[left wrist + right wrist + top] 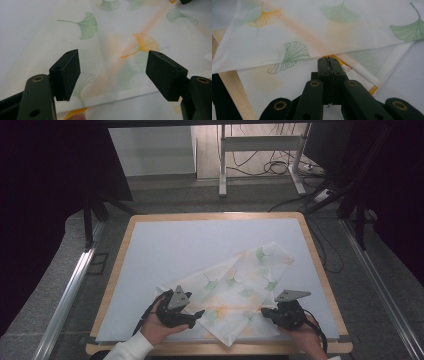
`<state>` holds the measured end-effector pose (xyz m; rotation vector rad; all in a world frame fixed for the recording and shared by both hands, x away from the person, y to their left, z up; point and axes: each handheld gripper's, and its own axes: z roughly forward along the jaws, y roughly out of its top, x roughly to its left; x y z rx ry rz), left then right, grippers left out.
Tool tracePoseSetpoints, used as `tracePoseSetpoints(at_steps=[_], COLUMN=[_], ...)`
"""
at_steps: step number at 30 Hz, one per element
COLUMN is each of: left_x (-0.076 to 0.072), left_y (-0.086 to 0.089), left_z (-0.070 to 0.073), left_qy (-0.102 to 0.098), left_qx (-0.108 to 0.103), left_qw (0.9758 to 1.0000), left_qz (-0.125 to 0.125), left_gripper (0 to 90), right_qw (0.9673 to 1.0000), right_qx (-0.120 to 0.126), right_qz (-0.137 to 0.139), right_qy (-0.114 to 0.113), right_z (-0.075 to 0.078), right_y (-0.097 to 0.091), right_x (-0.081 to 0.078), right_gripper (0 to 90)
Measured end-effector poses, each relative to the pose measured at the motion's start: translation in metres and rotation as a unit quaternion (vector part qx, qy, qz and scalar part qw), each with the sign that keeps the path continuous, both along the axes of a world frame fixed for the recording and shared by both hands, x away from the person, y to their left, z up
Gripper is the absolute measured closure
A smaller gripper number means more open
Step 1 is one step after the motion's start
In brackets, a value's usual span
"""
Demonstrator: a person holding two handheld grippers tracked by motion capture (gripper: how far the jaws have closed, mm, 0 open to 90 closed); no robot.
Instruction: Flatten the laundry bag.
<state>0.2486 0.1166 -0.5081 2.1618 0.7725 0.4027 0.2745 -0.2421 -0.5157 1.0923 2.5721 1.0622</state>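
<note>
- Cloth (pixel 239 292): thin white fabric printed with ginkgo leaves, lying partly folded on the near right of your tabletop (pixel 165 245).
- Handling: it looks light, limp and semi-sheer, likely to slide and sag; take it by the hemmed edge or a corner.
- Left claw (pixel 113 75): jaws spread wide over the folded edge, gripping nothing.
- Right claw (pixel 328 65): jaws pressed together at the hem; whether they pinch fabric is unclear.

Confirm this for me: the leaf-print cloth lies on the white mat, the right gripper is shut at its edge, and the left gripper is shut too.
One point is wrong: the left gripper is open, not shut. The left gripper view shows its fingers standing wide apart above the leaf-print cloth. The rest holds: the cloth lies on the white mat, and the right gripper is shut at its edge.
</note>
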Motion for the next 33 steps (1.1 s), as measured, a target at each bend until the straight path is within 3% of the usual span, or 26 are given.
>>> tracePoseSetpoints(at_steps=[4,9,15,22,30,33], left_x=[-0.004,-0.008,-0.017,-0.022,-0.028,-0.032], left_y=[-0.012,-0.019,-0.037,-0.05,-0.057,-0.062], left_z=[-0.002,-0.005,-0.009,-0.014,-0.015,-0.017], left_qy=[0.002,0.007,0.008,0.018,0.026,0.04], left_qx=[0.006,0.003,0.014,0.024,0.016,0.002], left_qw=[0.9998,0.9996,0.9977,0.9959,0.9941,0.9926], left_qz=[-0.018,-0.028,-0.066,-0.085,-0.104,-0.115], left_gripper=[26.1,25.8,25.2,25.3,25.2,25.0], right_qw=[0.9998,0.9999,0.9998,0.9999,0.9998,0.9998], right_qx=[-0.017,-0.013,-0.011,-0.013,-0.014,-0.013], right_qz=[0.004,0.004,0.006,0.007,0.008,0.009], right_qy=[0.004,0.01,0.012,0.009,0.008,0.008], right_z=[-0.002,-0.003,-0.003,-0.003,-0.003,-0.003], right_y=[0.002,0.001,0.001,0.001,0.001,0.001], right_x=[0.0,0.001,0.002,0.002,0.002,0.002], right_gripper=[88.9,88.9,88.9,88.8,88.6,88.5])
